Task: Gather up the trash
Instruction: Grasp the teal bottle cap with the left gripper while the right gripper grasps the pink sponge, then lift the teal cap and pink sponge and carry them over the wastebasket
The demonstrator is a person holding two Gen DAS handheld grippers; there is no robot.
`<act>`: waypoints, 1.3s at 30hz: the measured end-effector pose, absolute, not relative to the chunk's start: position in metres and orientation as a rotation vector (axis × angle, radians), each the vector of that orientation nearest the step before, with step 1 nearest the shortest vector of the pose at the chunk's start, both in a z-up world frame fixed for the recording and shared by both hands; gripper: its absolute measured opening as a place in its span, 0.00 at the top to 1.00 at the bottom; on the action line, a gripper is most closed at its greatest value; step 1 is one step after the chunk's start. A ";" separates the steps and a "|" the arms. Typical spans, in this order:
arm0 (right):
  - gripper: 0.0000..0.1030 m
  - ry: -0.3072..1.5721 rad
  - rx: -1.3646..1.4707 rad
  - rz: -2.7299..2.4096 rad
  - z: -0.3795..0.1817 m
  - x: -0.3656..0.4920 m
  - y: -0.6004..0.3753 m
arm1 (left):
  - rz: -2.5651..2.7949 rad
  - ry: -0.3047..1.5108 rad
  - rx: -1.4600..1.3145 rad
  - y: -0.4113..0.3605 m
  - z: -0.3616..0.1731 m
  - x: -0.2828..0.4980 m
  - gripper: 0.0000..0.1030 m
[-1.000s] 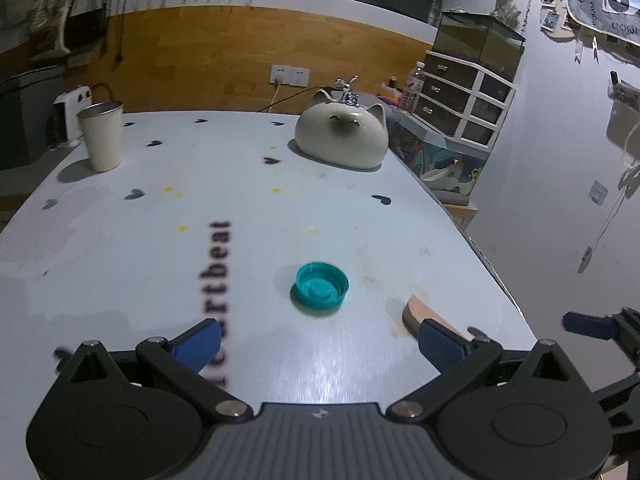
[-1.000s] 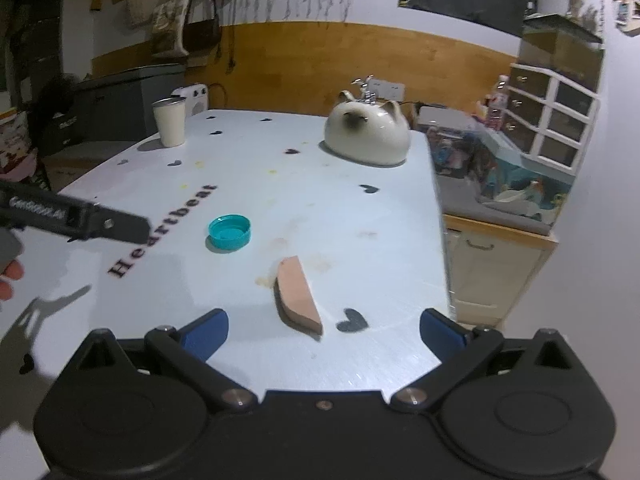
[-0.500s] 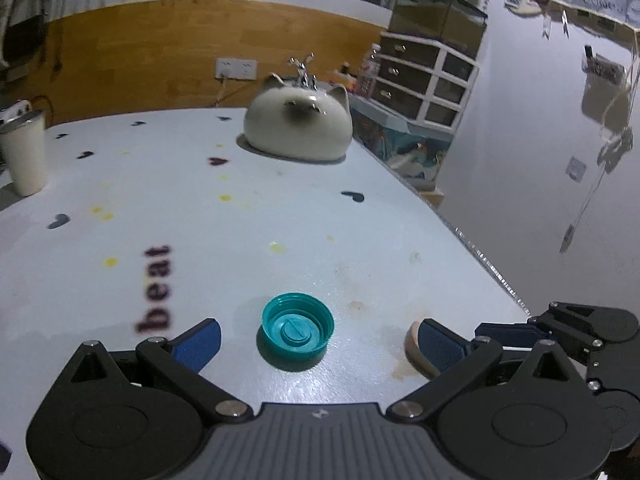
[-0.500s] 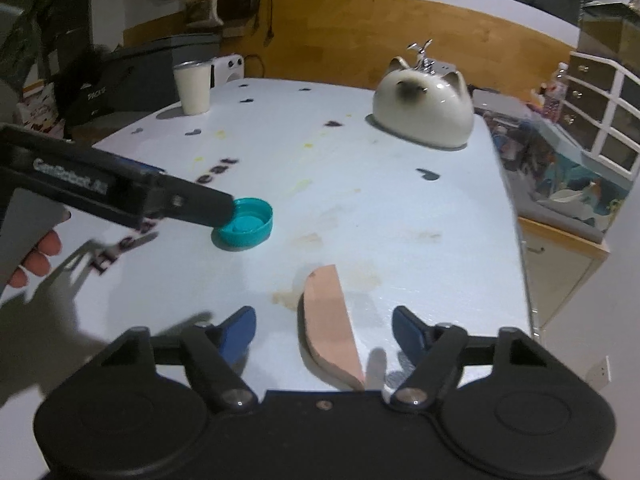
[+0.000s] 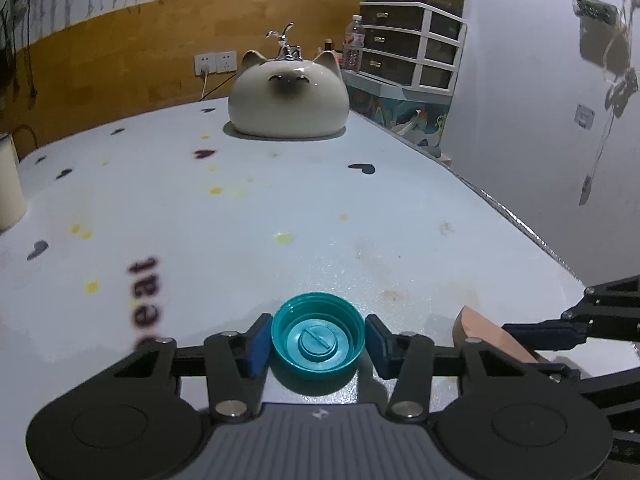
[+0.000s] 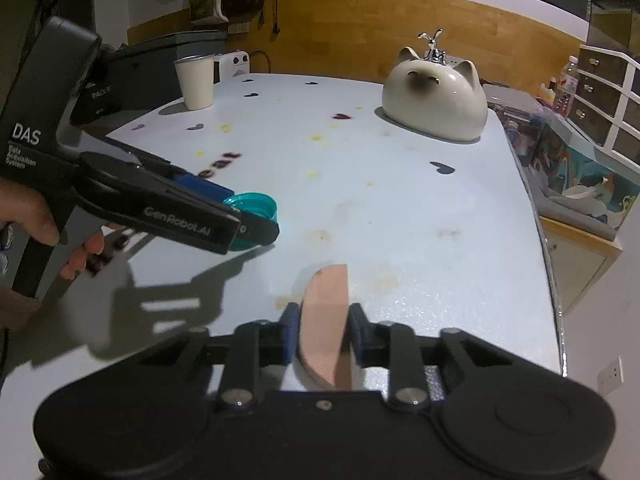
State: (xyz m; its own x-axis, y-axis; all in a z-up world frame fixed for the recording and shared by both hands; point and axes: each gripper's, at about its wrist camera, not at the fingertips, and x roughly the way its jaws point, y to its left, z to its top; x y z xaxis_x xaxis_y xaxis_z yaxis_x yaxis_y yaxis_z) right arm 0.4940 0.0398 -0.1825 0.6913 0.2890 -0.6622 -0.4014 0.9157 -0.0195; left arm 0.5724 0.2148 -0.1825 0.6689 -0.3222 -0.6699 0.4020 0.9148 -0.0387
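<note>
Gripping: L gripper (image 5: 318, 342), jaws just closing, clamping teal bottle cap (image 5: 318, 338); R gripper (image 6: 323, 338), also closing, pinching tan curved scrap (image 6: 324, 320) on white table (image 6: 400, 184).

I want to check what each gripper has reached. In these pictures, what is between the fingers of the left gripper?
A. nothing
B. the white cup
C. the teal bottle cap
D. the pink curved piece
C: in the left wrist view the teal bottle cap sits open side up between the blue pads of the left gripper, whose jaws have just been closing on it; the pink curved piece is in the right gripper.
</note>
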 end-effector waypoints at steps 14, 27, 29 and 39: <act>0.75 0.792 -0.082 0.301 -0.174 0.489 0.037 | -0.367 0.752 0.021 0.222 -0.168 0.528 0.52; 0.75 0.775 -0.031 0.261 -0.132 0.450 0.025 | -0.234 0.784 -0.063 0.233 -0.136 0.446 0.52; 0.75 0.770 -0.031 0.260 -0.125 0.443 0.023 | -0.215 0.791 -0.080 0.234 -0.130 0.434 0.52; 0.75 0.754 -0.029 0.259 -0.097 0.396 0.010 | -0.172 0.769 -0.117 0.226 -0.097 0.383 0.52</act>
State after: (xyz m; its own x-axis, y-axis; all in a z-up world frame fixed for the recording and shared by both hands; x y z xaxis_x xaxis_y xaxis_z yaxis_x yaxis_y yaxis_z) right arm 0.3962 0.0097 -0.0967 0.6988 0.2218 -0.6801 -0.2423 0.9679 0.0667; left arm 0.3827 0.2259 -0.0974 0.7058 -0.1969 -0.6805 0.1118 0.9795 -0.1674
